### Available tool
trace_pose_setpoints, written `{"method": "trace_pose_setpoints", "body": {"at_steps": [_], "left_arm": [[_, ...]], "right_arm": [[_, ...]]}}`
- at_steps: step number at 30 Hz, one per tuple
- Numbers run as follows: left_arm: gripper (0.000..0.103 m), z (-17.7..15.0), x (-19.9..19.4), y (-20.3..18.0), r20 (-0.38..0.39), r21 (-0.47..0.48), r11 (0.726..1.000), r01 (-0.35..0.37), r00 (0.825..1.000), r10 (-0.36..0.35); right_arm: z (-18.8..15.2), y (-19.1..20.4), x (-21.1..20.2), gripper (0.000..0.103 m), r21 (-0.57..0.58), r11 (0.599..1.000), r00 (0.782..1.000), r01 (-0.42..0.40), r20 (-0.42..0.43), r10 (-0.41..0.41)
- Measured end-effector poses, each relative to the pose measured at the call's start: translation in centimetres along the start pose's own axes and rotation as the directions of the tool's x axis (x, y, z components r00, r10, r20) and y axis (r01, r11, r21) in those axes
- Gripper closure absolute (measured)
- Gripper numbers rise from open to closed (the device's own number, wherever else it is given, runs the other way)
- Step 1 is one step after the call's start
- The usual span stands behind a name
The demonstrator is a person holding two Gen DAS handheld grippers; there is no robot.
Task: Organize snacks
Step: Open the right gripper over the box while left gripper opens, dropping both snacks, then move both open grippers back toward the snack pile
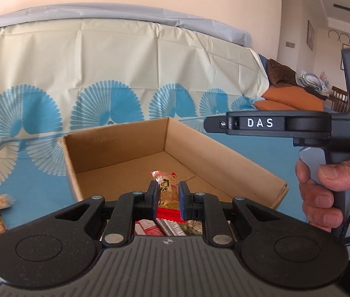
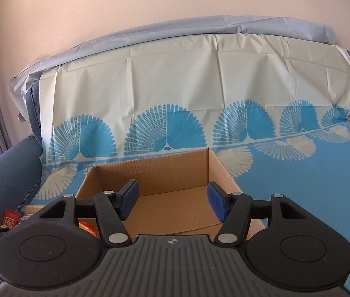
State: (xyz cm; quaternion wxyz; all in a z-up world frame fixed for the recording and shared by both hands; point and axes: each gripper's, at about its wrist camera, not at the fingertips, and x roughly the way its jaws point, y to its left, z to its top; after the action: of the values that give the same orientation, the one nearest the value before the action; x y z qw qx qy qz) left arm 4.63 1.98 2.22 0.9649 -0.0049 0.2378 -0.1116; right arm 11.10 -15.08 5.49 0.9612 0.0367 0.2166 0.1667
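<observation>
The left gripper is pinching a light, crinkly snack packet mid-body above the cardboard box; at three o'clock, the right gripper is standing wide, empty.

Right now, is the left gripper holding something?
Yes. The left gripper is shut on a snack packet, above the cardboard box.

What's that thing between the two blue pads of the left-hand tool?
A red and gold snack packet, pinched between the left gripper's pads and held over the open cardboard box. The left wrist view shows it.
</observation>
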Motion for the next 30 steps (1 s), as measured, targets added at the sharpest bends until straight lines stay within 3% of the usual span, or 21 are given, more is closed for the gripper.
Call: {"method": "trace_pose_setpoints", "body": {"at_steps": [4, 5, 15, 23, 30], "left_arm": [[0.063, -0.2, 0.8, -0.3, -0.016, 0.004, 1.000, 0.026, 1.000, -0.026], [0.062, -0.3, 0.7, -0.4, -0.004, 0.012, 1.000, 0.023, 1.000, -0.023], [0.062, -0.3, -0.5, 1.1, 0.082, 0.012, 0.999, -0.045, 0.996, 0.044], [0.063, -0.3, -1.9, 4.0, 0.068, -0.035, 0.993, -0.109, 0.991, 0.112], [0.068, -0.2, -4.6, 6.4, 0.055, -0.115, 0.988, -0.103, 0.992, 0.110]], "right_arm": [[-0.2, 0.2, 0.3, 0.033, -0.010, 1.000, 1.000, 0.004, -0.004, -0.004], [-0.2, 0.3, 0.4, 0.033, -0.014, 1.000, 1.000, 0.003, -0.006, -0.003], [-0.3, 2.3, 0.9, 0.033, -0.024, 0.999, 0.999, -0.029, -0.018, 0.028], [-0.7, 5.1, 1.0, 0.033, -0.058, 0.997, 0.999, -0.051, -0.023, 0.050], [-1.3, 8.3, 1.0, 0.034, -0.070, 0.993, 0.995, -0.099, -0.037, 0.097]]}}
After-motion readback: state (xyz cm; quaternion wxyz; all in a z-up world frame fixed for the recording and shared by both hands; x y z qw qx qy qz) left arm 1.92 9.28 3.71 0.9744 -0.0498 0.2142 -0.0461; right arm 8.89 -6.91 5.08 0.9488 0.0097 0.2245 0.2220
